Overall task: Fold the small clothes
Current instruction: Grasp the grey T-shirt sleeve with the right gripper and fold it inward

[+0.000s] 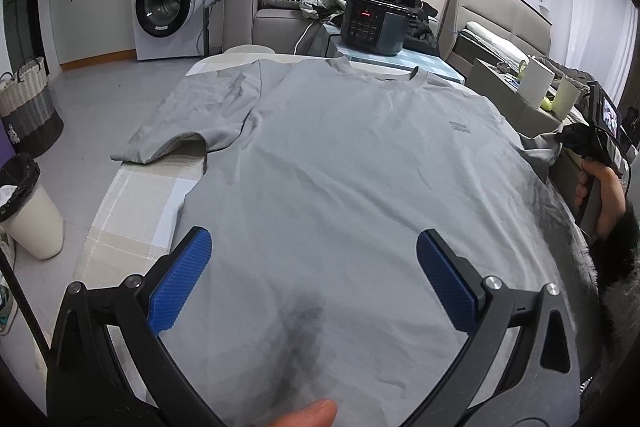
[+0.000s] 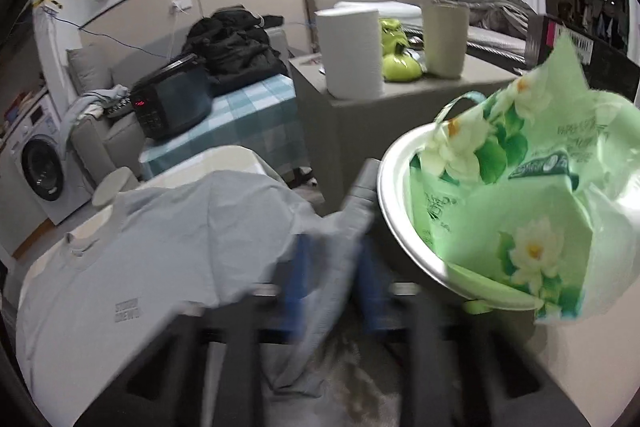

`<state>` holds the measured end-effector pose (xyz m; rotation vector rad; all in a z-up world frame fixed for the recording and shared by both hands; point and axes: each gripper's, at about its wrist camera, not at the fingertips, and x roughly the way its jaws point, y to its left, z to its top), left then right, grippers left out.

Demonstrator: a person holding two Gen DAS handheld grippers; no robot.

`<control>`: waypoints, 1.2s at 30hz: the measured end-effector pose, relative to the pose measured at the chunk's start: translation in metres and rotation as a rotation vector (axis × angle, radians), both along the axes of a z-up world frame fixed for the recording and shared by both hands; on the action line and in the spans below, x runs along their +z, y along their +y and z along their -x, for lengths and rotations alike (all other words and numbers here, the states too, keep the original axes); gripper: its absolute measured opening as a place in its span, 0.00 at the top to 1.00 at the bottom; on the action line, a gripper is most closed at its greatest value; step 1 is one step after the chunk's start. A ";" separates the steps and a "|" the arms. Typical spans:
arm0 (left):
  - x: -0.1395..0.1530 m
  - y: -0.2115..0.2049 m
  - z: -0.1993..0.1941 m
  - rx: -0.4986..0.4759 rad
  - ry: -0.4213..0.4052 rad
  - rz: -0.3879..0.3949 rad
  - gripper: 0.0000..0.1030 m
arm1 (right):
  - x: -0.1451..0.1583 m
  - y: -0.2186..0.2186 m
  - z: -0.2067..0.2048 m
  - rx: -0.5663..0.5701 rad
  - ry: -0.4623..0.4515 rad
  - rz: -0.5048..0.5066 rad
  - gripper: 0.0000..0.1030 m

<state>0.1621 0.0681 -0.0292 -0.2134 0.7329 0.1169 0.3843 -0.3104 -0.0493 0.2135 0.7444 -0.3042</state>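
Note:
A grey T-shirt [image 1: 340, 163] lies face up and spread flat on the table, collar at the far end, one sleeve [image 1: 200, 115] stretched out to the left. My left gripper [image 1: 314, 247] is open and empty, hovering over the shirt's lower middle. My right gripper [image 2: 332, 267] is blurred by motion and shut on the shirt's other sleeve [image 2: 336, 235] at the table's right edge; it also shows far right in the left wrist view [image 1: 580, 139]. The shirt's body [image 2: 132, 259] lies to its left.
A checked cloth [image 1: 140, 203] covers the table. A black cooker [image 1: 372, 23] stands on a side table beyond. A metal bowl [image 2: 396, 187] with a green bag sits close to the right gripper. A bin [image 1: 28, 211] and basket [image 1: 28, 107] stand left.

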 end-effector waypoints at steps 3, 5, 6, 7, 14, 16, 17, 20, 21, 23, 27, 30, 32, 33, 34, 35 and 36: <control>-0.004 0.003 0.000 0.004 0.004 0.004 0.01 | 0.005 0.010 0.005 0.045 -0.039 0.004 0.97; -0.006 0.006 0.000 0.008 0.010 0.007 0.01 | 0.014 0.022 0.009 0.110 -0.089 -0.002 0.97; -0.007 0.006 0.001 0.010 0.013 0.008 0.01 | 0.020 0.033 0.011 0.168 -0.119 0.004 0.97; -0.007 0.006 0.002 0.010 0.015 0.009 0.01 | 0.026 0.044 0.012 0.227 -0.147 0.005 0.97; -0.005 0.008 0.006 0.026 0.007 -0.003 0.01 | 0.031 0.175 0.037 0.992 -0.013 -0.014 0.83; -0.005 0.008 0.009 0.032 0.007 0.000 0.01 | 0.019 0.192 0.049 1.071 0.048 0.016 0.57; -0.005 0.008 0.009 0.034 0.008 -0.001 0.01 | 0.016 0.194 0.055 1.084 0.058 0.027 0.49; -0.006 0.008 0.010 0.035 0.014 -0.007 0.01 | 0.014 0.179 0.064 1.043 0.070 0.018 0.47; -0.006 0.008 0.009 0.034 0.017 -0.003 0.01 | 0.015 0.168 0.063 0.994 0.073 0.008 0.46; -0.007 0.007 0.006 0.029 0.018 0.003 0.01 | 0.016 0.149 0.057 0.871 0.081 0.016 0.41; -0.007 0.000 0.000 0.010 0.009 0.025 0.01 | 0.007 0.106 0.026 0.587 0.135 -0.060 0.40; -0.009 -0.006 0.000 -0.001 0.006 0.021 0.01 | -0.004 0.083 0.000 0.419 0.165 -0.124 0.40; -0.010 -0.007 0.000 -0.002 0.013 0.018 0.01 | -0.012 0.074 -0.021 0.358 0.185 -0.111 0.40; -0.011 -0.007 0.000 0.001 0.016 0.015 0.01 | -0.017 0.072 -0.031 0.339 0.203 -0.119 0.40; -0.012 -0.005 0.001 0.004 0.018 0.015 0.01 | -0.021 0.071 -0.038 0.340 0.200 -0.137 0.40; -0.013 -0.004 0.001 0.008 0.019 0.017 0.01 | -0.023 0.071 -0.042 0.341 0.201 -0.142 0.40; -0.015 -0.001 0.002 0.015 0.025 0.020 0.01 | -0.028 0.070 -0.048 0.340 0.215 -0.139 0.40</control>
